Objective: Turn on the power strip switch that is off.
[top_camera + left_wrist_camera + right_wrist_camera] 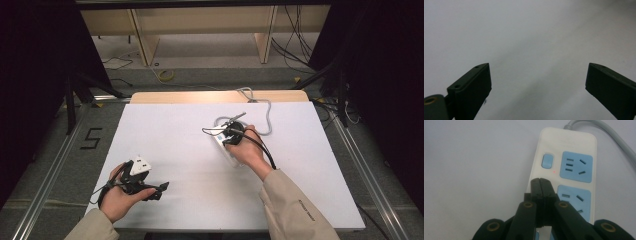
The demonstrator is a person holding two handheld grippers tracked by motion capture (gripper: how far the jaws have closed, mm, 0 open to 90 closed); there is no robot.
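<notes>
A white power strip (569, 147) with blue sockets and a blue switch (547, 161) lies on the white table; a small red light (554, 172) glows beside the switch. Its grey cable (267, 117) runs toward the far edge. My right gripper (541, 181) is shut with nothing between the jaws, its tips just short of the switch over the strip's near end. In the high view the right gripper (231, 136) hovers over the power strip (222, 145). My left gripper (159, 190) rests low at the near left, jaws wide apart and empty, with its fingers (471, 87) over bare table.
The white table (175, 135) sits on a wooden board. Beyond the far edge lie a wooden frame (200, 30) and loose cables (165, 75) on the floor. Dark curtains stand at both sides.
</notes>
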